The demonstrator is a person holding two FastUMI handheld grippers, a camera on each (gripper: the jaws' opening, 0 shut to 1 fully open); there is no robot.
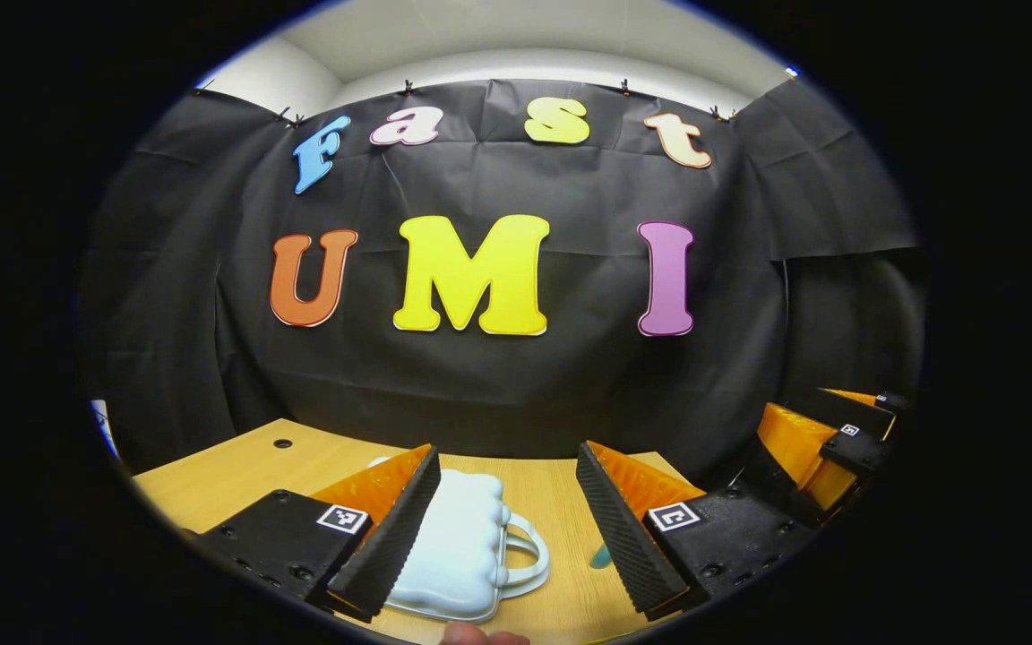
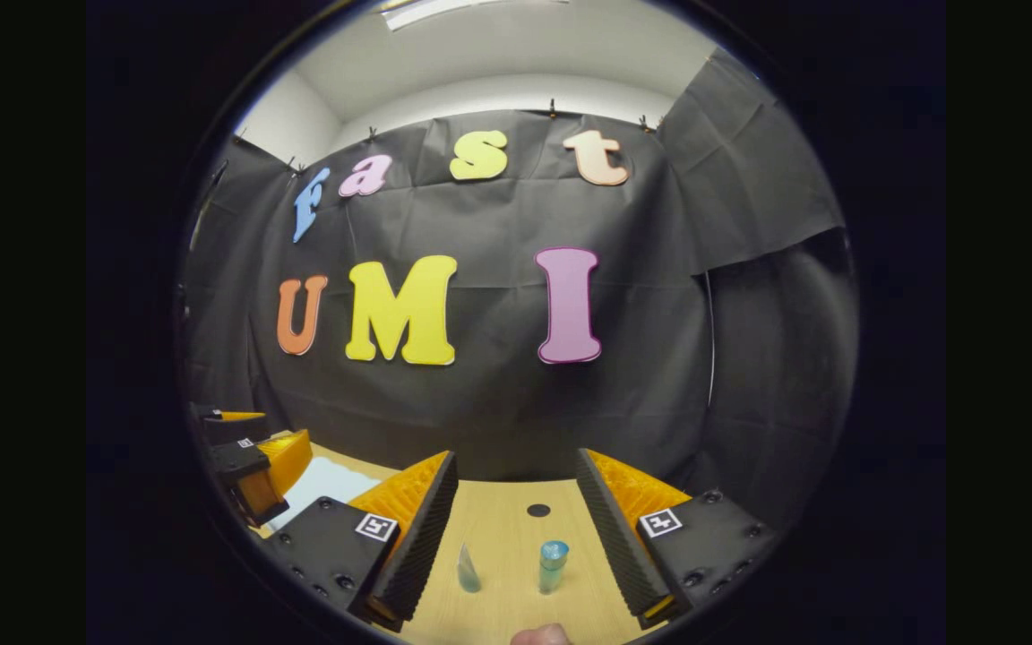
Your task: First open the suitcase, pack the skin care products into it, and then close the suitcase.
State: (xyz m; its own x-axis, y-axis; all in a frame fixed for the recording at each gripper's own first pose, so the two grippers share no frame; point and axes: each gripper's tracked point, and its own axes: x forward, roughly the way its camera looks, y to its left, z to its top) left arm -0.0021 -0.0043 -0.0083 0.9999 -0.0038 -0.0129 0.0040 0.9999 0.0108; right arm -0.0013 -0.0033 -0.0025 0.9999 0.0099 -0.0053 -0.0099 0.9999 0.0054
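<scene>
Left gripper view looks along the left gripper [image 1: 507,528], whose fingers stand well apart and hold nothing. Between and below them a small pale suitcase [image 1: 453,546] with a scalloped shell lies flat on the wooden table [image 1: 238,466], its looped handle [image 1: 525,555] pointing toward the gripper's right finger. The lid looks down, so the case appears closed, though the seam and any latch are hidden from this angle. A sliver of a teal item [image 1: 601,555] peeks out beside the right finger. At the far right edge the right gripper [image 1: 838,448] hovers above the table.

Right gripper view shows that same gripper [image 2: 516,537] with its fingers likewise spread and empty. On the table between them stand two skin care products: a small clear pointed tube [image 2: 468,569] and, just beside it, a teal capped bottle [image 2: 552,566], both upright and apart from each other. A pale corner of the suitcase [image 2: 323,484] shows to the left, under the other gripper [image 2: 247,466].

Judging by this, the first step is in hand: nothing is packed and the case is not yet opened. The next move likely calls for lowering the left gripper to the lid edge or handle and lifting, possibly with the other steadying the base.
</scene>
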